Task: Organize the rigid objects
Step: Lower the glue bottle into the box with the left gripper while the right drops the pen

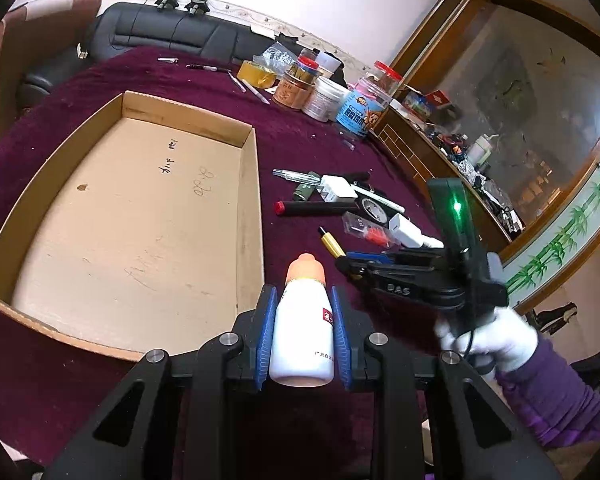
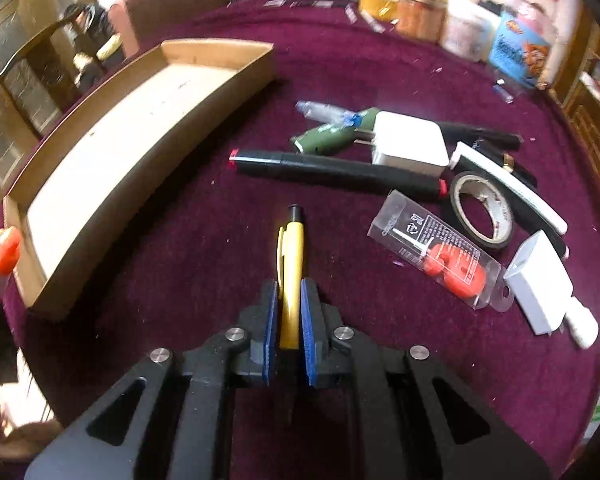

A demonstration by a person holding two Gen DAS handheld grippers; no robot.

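My left gripper [image 1: 303, 300] is shut on a white bottle [image 1: 302, 336] with an orange cap, held just right of the cardboard box [image 1: 249, 184]. The box is shallow and has nothing in it. My right gripper [image 2: 289, 292] is shut on a yellow pen [image 2: 291, 256] with a black tip, over the purple cloth. In the left wrist view the right gripper [image 1: 346, 262] shows from the side, the yellow pen [image 1: 332, 243] sticking out of it. The bottle's orange cap [image 2: 5, 250] peeks in at the left edge of the right wrist view, beside the box [image 2: 112, 176].
A pile lies right of the box: a black marker [image 2: 336, 170], a green tube [image 2: 332, 136], white chargers [image 2: 410, 144] [image 2: 540, 288], a tape roll [image 2: 482, 210], a clear pack with orange parts [image 2: 440, 252]. Jars and tins [image 1: 328, 92] stand at the far edge. A gloved hand [image 1: 496, 344] holds the right gripper.
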